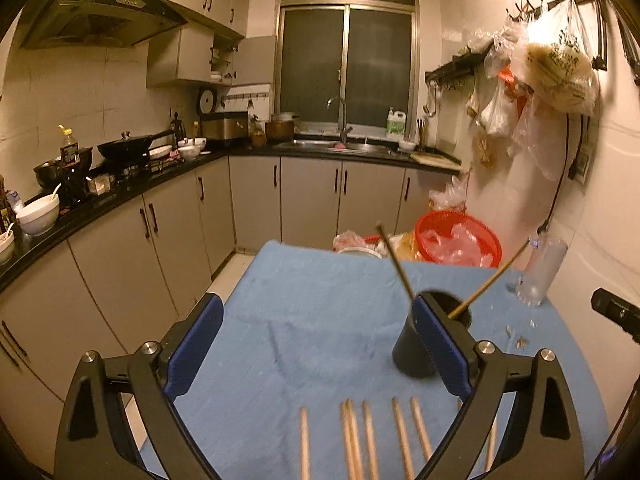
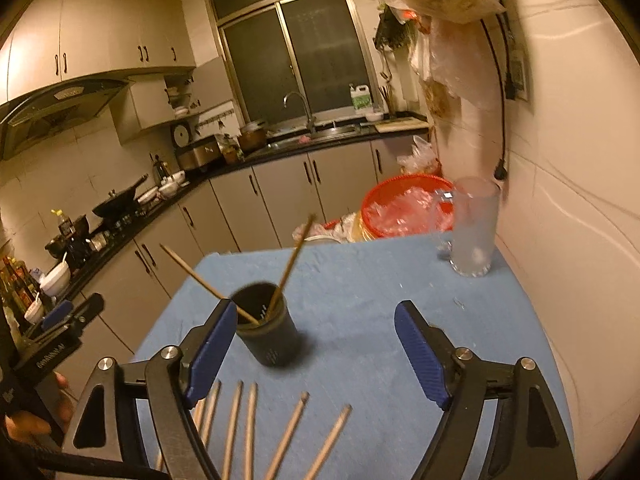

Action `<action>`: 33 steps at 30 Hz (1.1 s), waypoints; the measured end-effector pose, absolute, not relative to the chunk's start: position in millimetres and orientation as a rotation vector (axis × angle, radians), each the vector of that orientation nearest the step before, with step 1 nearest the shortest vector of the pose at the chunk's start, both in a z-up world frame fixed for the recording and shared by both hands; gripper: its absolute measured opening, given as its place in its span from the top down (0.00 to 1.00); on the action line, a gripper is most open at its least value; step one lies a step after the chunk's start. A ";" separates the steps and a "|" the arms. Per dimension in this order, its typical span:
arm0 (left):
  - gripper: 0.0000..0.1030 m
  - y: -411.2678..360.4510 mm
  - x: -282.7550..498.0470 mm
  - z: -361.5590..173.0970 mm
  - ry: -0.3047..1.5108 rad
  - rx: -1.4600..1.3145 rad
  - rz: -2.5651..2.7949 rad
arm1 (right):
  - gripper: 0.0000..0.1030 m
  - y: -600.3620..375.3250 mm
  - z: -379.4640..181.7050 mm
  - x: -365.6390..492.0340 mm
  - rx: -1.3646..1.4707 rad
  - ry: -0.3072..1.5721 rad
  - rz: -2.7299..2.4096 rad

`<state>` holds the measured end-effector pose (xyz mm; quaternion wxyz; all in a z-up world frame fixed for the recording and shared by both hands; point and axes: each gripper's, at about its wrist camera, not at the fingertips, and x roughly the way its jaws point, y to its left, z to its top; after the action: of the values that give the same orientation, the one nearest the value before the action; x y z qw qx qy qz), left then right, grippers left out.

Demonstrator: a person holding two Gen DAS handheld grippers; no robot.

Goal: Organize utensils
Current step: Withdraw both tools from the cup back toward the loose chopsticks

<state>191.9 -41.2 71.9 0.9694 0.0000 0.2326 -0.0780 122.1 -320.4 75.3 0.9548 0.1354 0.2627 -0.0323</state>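
Note:
A black cup stands on the blue cloth with two chopsticks leaning out of it. Several loose wooden chopsticks lie in a row near the table's front edge. My left gripper is open and empty above them, its right finger in front of the cup. In the right wrist view the cup stands just past my open, empty right gripper's left finger, with loose chopsticks below. The left gripper shows at the left edge.
A clear glass mug stands at the table's far right corner by the wall. A red basket with plastic bags sits behind the table. Kitchen counters with cookware run along the left. The right gripper juts in at the right.

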 end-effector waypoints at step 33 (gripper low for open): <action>0.45 -27.4 277.3 -63.6 1.127 0.030 -0.132 | 0.69 -332.0 -81.4 207.9 0.453 1.200 -0.076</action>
<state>277.3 -27.4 -63.6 0.8431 0.0141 0.5339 -0.0626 207.9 -332.0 -81.4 0.8005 0.2114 0.5596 -0.0355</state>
